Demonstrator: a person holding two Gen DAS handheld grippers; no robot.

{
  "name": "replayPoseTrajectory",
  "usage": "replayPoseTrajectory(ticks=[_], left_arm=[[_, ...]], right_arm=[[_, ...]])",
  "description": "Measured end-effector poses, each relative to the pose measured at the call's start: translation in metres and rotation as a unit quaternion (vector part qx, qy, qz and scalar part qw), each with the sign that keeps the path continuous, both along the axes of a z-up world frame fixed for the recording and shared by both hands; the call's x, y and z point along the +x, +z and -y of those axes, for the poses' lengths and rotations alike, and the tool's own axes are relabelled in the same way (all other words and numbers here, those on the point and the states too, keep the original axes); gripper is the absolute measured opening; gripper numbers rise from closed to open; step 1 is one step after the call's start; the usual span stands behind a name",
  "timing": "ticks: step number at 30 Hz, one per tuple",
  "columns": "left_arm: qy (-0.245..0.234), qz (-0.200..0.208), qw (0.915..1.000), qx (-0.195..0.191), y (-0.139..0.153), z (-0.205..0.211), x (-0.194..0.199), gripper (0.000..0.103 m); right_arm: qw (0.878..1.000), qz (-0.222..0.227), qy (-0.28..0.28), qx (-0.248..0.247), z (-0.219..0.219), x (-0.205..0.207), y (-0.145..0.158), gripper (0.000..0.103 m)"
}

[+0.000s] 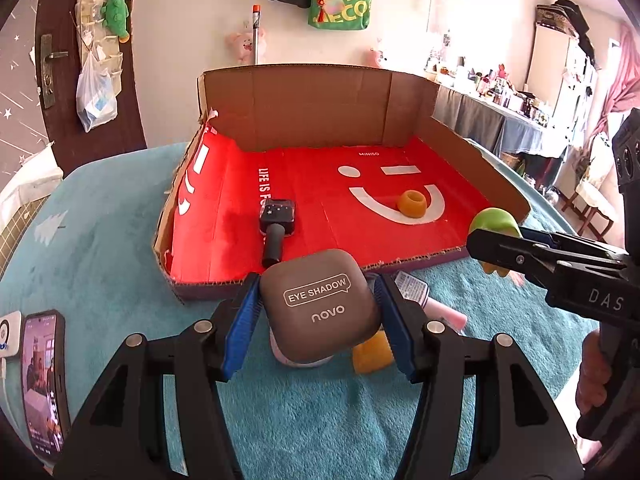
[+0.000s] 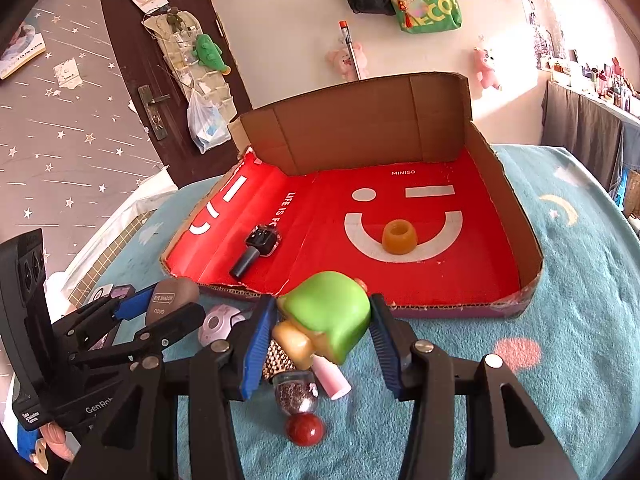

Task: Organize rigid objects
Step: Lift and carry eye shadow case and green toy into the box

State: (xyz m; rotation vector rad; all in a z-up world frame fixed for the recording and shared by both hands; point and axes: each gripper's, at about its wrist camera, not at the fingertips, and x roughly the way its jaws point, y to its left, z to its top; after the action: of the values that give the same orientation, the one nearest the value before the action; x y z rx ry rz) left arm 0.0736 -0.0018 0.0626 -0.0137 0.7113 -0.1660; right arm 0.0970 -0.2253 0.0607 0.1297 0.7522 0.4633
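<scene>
Left wrist view: the left gripper (image 1: 318, 312) fills the lower centre of the frame, its blue-padded fingers (image 1: 240, 328) closed against both sides of a grey-brown eye shadow case (image 1: 320, 310), which is held above the teal blanket (image 1: 120, 264). Beneath the case, a pale lilac object and a yellow object (image 1: 372, 356) are largely hidden and cannot be identified. At right, the right gripper (image 1: 500, 240) is seen side-on, with a green toy (image 1: 494, 220) between its fingers; most of the toy is covered by the near finger.

Right wrist view: the right gripper (image 2: 324, 320) occupies the lower centre, its fingers (image 2: 258, 332) pressed on either side of the green toy (image 2: 332, 312), just in front of the near edge of the cardboard tray (image 2: 360, 120). Below the toy lie a glitter bottle (image 2: 296, 394), a red ball (image 2: 305, 429) and a pink tube (image 2: 332, 378), each partly overlapped. At lower left, the left gripper (image 2: 160, 312) holds the eye shadow case (image 2: 170, 304).

On the tray's red floor, in the centre of both views, rest a black nail polish bottle (image 2: 256, 248) lying on its side and an orange cup (image 2: 399, 236). A phone (image 1: 42, 384) is cut off at the lower left edge of the left wrist view.
</scene>
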Motion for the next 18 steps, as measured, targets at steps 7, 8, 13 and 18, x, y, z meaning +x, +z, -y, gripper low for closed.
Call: replayPoseTrajectory(ticks=[7, 8, 13, 18], left_arm=[[0.003, -0.010, 0.9999, 0.005, -0.002, -0.001, 0.018, 0.055], [0.004, -0.011, 0.9999, 0.006, -0.002, -0.001, 0.019, 0.055], [0.002, -0.016, 0.9998, 0.007, -0.003, -0.001, 0.031, 0.055], [-0.001, -0.033, 0.9994, 0.006, -0.009, 0.000, 0.047, 0.055]], right_arm=[[1.000, -0.003, -0.003, -0.004, -0.001, 0.015, 0.000, 0.050], [1.000, -0.003, -0.004, -0.004, -0.002, 0.016, 0.000, 0.050], [1.000, -0.006, -0.006, -0.010, -0.002, 0.027, -0.002, 0.050], [1.000, -0.011, -0.009, -0.020, -0.004, 0.041, -0.005, 0.050]])
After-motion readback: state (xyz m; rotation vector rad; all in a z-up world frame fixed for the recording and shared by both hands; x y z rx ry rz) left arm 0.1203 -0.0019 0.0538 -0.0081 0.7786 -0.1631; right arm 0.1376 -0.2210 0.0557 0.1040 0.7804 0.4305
